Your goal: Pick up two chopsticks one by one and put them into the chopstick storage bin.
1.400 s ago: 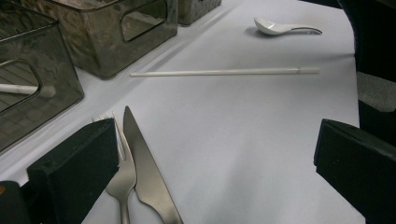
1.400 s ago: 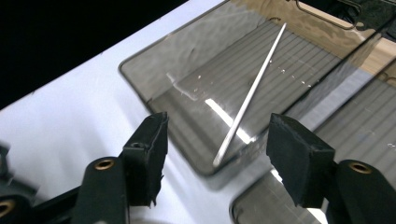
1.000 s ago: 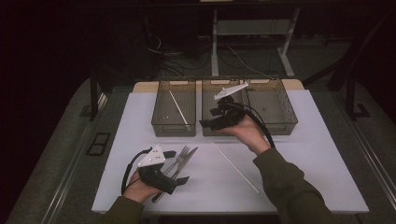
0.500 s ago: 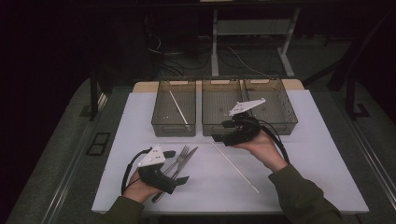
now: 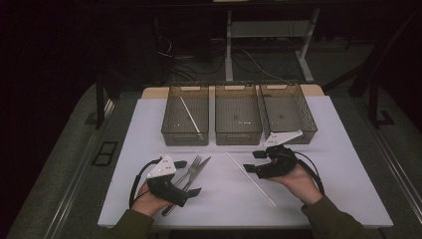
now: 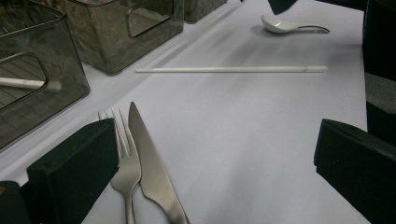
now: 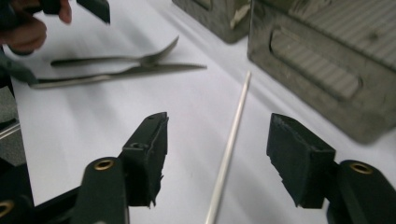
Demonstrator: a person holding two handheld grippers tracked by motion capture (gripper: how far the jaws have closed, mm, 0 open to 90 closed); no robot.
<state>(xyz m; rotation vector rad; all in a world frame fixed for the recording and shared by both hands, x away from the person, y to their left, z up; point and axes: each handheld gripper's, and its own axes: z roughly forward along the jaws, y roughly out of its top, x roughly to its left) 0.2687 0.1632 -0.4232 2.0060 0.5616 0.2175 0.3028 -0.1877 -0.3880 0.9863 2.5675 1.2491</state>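
With our right gripper [image 7: 219, 163] spread wide and empty over the white chopstick [image 7: 232, 140] lying on the table [image 5: 318, 189] before the bins, we judge it light, stiff and slippery, best pinched crosswise near mid-length.

I take the middle bin [image 5: 238, 121] as my landmark on the mat [image 5: 343, 199]. Another bin [image 5: 185, 121] stands just to its left with a white stick [image 5: 189, 114] lying inside it, and a third bin [image 5: 288, 112] stands just to its right. In front of the middle bin and to the left, a fork [image 5: 188, 170] and a knife [image 5: 191, 178] lie side by side. Directly in front of it lies a chopstick [image 5: 250, 178]. Farther right, I think a spoon [image 6: 293, 25] lies on the mat beyond the chopstick, seen from my left gripper view.
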